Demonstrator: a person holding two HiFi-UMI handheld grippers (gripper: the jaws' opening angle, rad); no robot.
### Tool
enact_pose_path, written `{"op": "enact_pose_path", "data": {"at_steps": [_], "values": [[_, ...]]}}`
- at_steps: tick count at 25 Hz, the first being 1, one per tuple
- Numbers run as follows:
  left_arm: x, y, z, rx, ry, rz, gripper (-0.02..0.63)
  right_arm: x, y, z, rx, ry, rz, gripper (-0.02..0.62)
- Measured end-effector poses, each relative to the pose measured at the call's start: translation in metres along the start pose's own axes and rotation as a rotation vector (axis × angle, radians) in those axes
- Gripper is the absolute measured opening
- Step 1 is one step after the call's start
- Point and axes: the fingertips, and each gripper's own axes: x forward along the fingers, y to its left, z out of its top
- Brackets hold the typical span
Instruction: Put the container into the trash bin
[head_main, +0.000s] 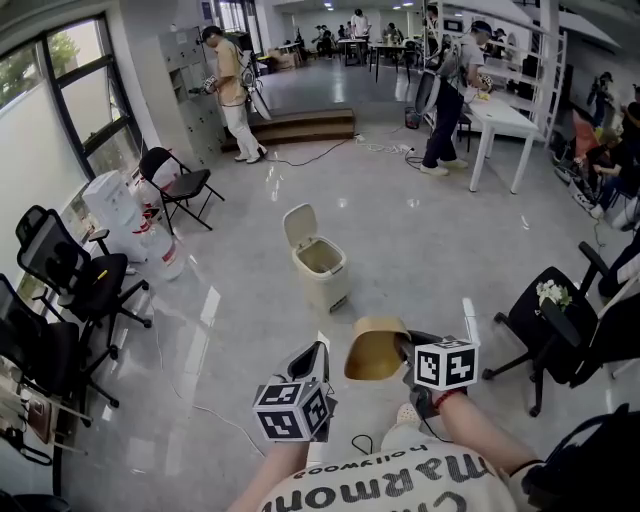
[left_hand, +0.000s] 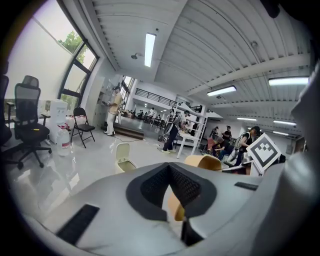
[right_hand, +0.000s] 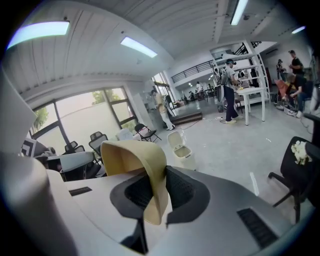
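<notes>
A cream trash bin (head_main: 322, 272) stands on the floor ahead with its lid flipped up; it also shows in the left gripper view (left_hand: 124, 159) and the right gripper view (right_hand: 181, 151). My right gripper (head_main: 400, 345) is shut on the wall of a tan, bowl-like container (head_main: 375, 350), held in the air well short of the bin. In the right gripper view the container (right_hand: 132, 155) rises between the pads of the gripper (right_hand: 157, 175). My left gripper (head_main: 318, 352) hangs beside it, its jaws (left_hand: 170, 170) together and holding nothing. The container (left_hand: 202, 161) shows just to its right.
Black office chairs (head_main: 70, 285) and water jugs (head_main: 150, 240) line the left wall, with a folding chair (head_main: 180, 185) behind them. Another black chair (head_main: 555, 325) carrying white flowers stands at the right. People work at a white table (head_main: 500, 115) far back.
</notes>
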Motion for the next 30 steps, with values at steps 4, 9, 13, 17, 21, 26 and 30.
{"op": "enact_pose_path", "data": {"at_steps": [4, 9, 13, 17, 21, 26, 30], "values": [[0.004, 0.004, -0.004, -0.021, -0.001, 0.004, 0.018, 0.005, -0.009, 0.0, -0.013, 0.026, -0.023, 0.054], [0.014, 0.019, 0.013, -0.034, -0.021, 0.021, 0.018, 0.028, -0.009, 0.023, -0.027, 0.03, -0.001, 0.054], [0.032, 0.035, 0.022, -0.037, -0.036, 0.043, 0.018, 0.057, -0.015, 0.04, -0.077, 0.056, 0.014, 0.054], [0.065, 0.039, 0.033, -0.053, -0.062, 0.026, 0.018, 0.088, -0.026, 0.059, -0.097, 0.082, 0.044, 0.054], [0.103, 0.049, 0.052, -0.062, -0.079, 0.043, 0.018, 0.118, -0.038, 0.094, -0.118, 0.075, 0.073, 0.054], [0.147, 0.062, 0.066, -0.099, -0.078, 0.104, 0.018, 0.15, -0.065, 0.134, -0.122, 0.065, 0.098, 0.054], [0.176, 0.065, 0.079, -0.103, -0.092, 0.114, 0.018, 0.171, -0.079, 0.16, -0.125, 0.063, 0.13, 0.054]]}}
